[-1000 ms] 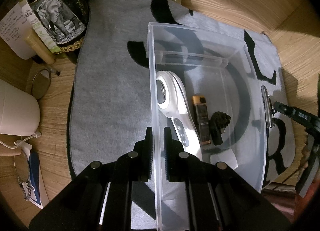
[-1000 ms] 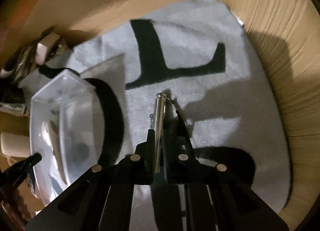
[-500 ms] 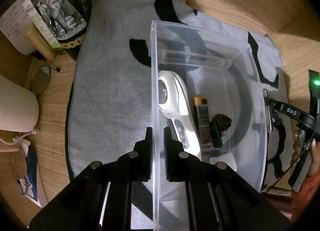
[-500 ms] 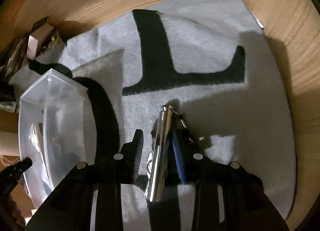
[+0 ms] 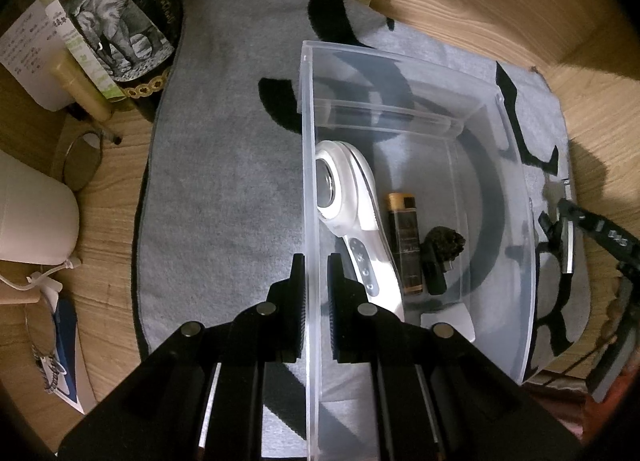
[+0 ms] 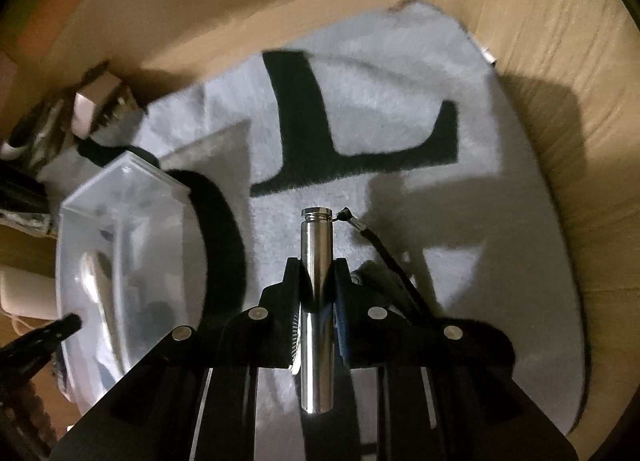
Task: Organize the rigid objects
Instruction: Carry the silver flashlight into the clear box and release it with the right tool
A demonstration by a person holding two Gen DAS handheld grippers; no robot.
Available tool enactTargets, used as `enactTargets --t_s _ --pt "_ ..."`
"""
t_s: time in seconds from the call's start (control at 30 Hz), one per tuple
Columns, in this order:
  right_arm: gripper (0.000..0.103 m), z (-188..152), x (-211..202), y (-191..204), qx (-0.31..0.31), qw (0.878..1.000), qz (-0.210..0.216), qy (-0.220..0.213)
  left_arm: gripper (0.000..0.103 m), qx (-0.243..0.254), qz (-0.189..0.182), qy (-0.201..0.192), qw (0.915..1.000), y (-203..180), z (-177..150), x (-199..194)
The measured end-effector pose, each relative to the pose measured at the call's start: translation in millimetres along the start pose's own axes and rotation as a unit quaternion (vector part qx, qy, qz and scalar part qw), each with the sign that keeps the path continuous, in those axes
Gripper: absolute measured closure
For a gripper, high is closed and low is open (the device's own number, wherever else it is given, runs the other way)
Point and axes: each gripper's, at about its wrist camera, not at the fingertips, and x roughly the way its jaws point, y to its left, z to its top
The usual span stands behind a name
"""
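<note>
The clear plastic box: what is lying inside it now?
Inside the clear plastic box lie a white handheld device, a dark tube with a gold cap and a small black object. The gripper hides the near corner.

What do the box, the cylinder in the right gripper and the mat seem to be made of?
Box: likely clear, slightly frosted plastic; the mat's pattern shows through its walls.
Cylinder: likely polished metal; mirror-like highlights and reflections along its length.
Mat: soft, short-pile grey fabric with black lettering; fuzzy, matt surface.
</note>
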Motion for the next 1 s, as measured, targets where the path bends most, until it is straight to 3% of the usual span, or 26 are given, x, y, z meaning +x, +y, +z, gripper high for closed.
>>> enactTargets --t_s 0.3,0.53,0.73,1.0 --pt "0.089 -7.0 -62.9 18.1 -0.023 0.997 0.026 -0.066 0.096 0.012 -0.002 -0.002 0.9999 0.7 -0.6 -0.7" --pt "0.089 -10.0 -75.8 54.3 -0.061 0.992 0.061 -0.088 0.096 0.018 -0.008 -0.003 0.9998 2.0 -1.3 -1.4" --pt "0.089 -20.4 -75.7 97.7 -0.118 0.986 0.090 -0.082 0.096 0.020 -0.013 -0.002 0.9997 3.2 -1.4 -1.8" --pt "0.089 -29.9 -48.8 147.6 -0.174 0.976 0.127 -0.039 0.096 0.019 -0.018 -0.001 0.9997 4.5 -1.2 -2.3"
